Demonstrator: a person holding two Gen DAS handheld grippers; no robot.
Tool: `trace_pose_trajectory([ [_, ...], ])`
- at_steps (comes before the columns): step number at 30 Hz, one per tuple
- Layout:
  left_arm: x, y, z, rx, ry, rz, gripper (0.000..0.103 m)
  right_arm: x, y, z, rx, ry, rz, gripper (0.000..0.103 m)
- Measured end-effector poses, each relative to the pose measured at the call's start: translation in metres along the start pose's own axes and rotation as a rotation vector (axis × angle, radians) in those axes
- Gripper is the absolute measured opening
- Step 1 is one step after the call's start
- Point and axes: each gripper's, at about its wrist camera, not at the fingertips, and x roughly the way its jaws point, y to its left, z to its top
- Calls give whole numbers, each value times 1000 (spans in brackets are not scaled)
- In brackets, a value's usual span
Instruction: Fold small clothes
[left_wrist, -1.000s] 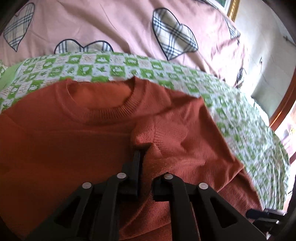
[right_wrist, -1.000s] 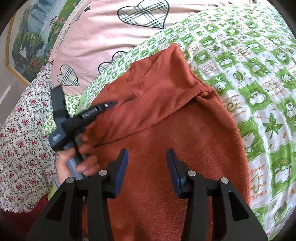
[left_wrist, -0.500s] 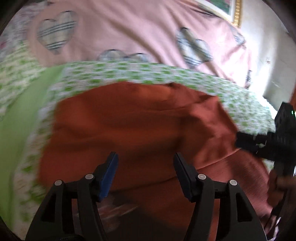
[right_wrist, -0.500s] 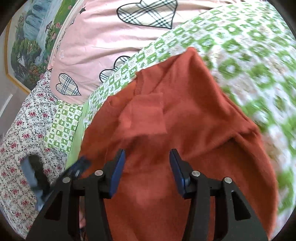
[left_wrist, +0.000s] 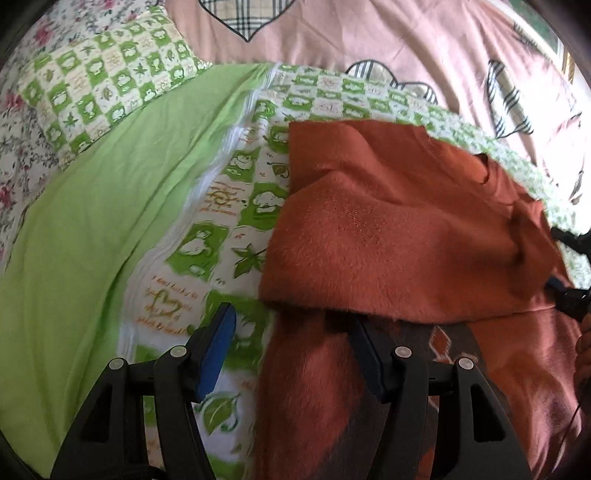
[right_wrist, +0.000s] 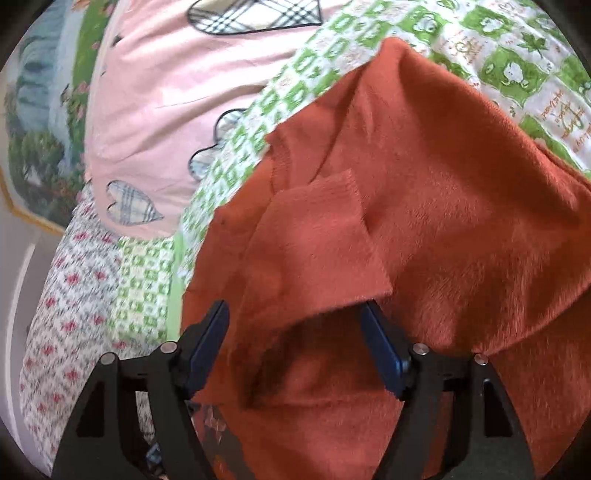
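A green checked bedspread (left_wrist: 236, 192) covers the bed, a pink quilt (left_wrist: 369, 40) at its far side. The rust sweater (left_wrist: 388, 229) lies on the bedspread, partly folded. Left gripper (left_wrist: 291, 339) and right gripper (right_wrist: 295, 332) are both spread wide, grasping nothing.

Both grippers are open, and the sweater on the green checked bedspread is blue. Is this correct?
Not quite: the sweater is rust orange, not blue, as both wrist views show. Only the pads on the fingers are blue. The rest holds: the left gripper and the right gripper are both open, and the sweater lies on the green checked bedspread.
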Motion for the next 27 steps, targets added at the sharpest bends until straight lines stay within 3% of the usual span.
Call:
trace_pose_trajectory([
  [1, 3, -1, 2, 2, 3, -2, 63, 3, -1, 5, 4, -14, 0, 67],
  [2, 5, -2, 7, 1, -1, -1, 63, 5, 0, 9, -1, -22, -3, 48],
  [3, 8, -3, 11, -3, -6, 4, 62, 7, 2, 15, -12, -22, -3, 35],
  [4, 10, -2, 13, -8, -8, 10, 62, 7, 5, 20, -27, -23, 0, 7],
  [10, 7, 15, 18, -90, -40, 49, 51, -68, 39, 34, -232, -242, 9, 6],
  [17, 0, 22, 13, -166, -48, 30, 39, -53, 2, 33, -253, -129, -133, 6],
  [19, -3, 29, 13, -218, -51, -2, 39, -52, 4, 30, -277, -131, -112, 6],
  [21, -2, 35, 12, -246, -48, -33, 39, -63, 15, 29, -321, -192, -32, 6],
  [23, 0, 39, 10, -254, -29, -54, 39, -69, 22, 29, -371, -228, -27, 6],
  [27, -7, 36, 8, -172, 8, -99, 39, -47, 0, 28, -357, -110, -197, 10],
])
